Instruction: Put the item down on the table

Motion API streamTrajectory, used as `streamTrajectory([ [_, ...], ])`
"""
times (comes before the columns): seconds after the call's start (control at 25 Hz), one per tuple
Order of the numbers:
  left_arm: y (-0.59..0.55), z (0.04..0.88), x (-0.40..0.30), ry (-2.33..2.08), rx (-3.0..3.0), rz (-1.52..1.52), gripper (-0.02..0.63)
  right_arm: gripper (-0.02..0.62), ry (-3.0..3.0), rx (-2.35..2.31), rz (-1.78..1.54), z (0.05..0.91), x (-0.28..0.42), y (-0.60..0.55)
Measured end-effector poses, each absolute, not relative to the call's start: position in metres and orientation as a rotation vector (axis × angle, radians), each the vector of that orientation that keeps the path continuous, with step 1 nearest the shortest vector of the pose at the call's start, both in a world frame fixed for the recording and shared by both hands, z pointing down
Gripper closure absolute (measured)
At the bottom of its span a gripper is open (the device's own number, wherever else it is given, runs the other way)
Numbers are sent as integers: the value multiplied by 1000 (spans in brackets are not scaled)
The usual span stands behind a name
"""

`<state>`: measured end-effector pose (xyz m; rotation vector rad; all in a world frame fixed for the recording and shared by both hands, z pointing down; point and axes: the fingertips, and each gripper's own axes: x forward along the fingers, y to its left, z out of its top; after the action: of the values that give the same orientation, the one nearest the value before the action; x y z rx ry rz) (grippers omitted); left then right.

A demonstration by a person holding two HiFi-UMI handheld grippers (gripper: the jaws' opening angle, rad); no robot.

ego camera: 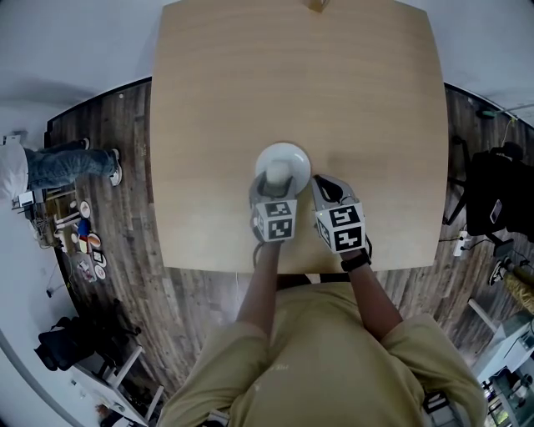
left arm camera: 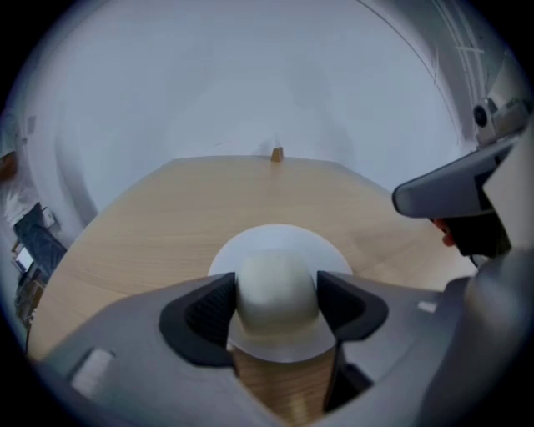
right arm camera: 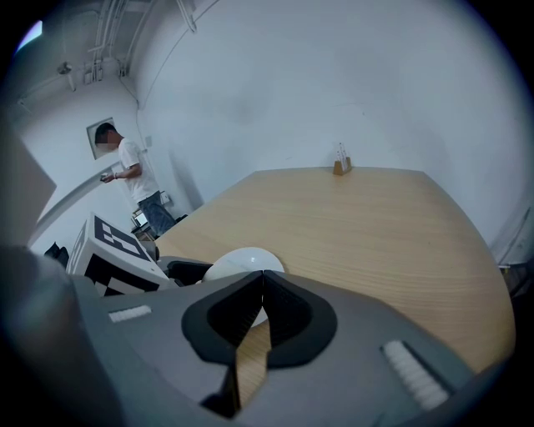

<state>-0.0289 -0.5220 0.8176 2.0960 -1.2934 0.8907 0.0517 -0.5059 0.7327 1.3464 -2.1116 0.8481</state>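
A white item with a round disc (ego camera: 284,157) and a cream rounded knob (left arm camera: 275,288) is over the near middle of the wooden table (ego camera: 217,100). My left gripper (ego camera: 275,180) is shut on the knob, one dark pad on each side (left arm camera: 209,313). The disc (left arm camera: 279,242) spreads out beyond and under the knob; I cannot tell whether it touches the tabletop. My right gripper (ego camera: 327,188) is just right of the left one, shut with its pads (right arm camera: 288,313) pressed together and nothing between them. The white disc (right arm camera: 242,260) shows past its left jaw.
A small brown object (ego camera: 317,5) (right arm camera: 340,167) stands at the table's far edge. A person (ego camera: 50,163) (right arm camera: 125,171) stands off to the left on the dark wood floor. Dark gear (ego camera: 496,196) sits right of the table. Bare tabletop (right arm camera: 375,225) stretches ahead.
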Motion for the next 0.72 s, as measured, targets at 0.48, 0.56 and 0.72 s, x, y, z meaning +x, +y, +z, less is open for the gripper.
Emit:
streamTrajectory([
  [0.48,-520,710,-53,-1394,2227,565,340,589,-2133,1480,730,670,53,-487],
  [0.56,-516,682,-55,-1401,2274,497,354,589,-2163,1511,705,651,50,-484],
  [0.72,-506,618,-61,-1419,2378,381,401,589,-2232,1593,605,599,45,-481],
])
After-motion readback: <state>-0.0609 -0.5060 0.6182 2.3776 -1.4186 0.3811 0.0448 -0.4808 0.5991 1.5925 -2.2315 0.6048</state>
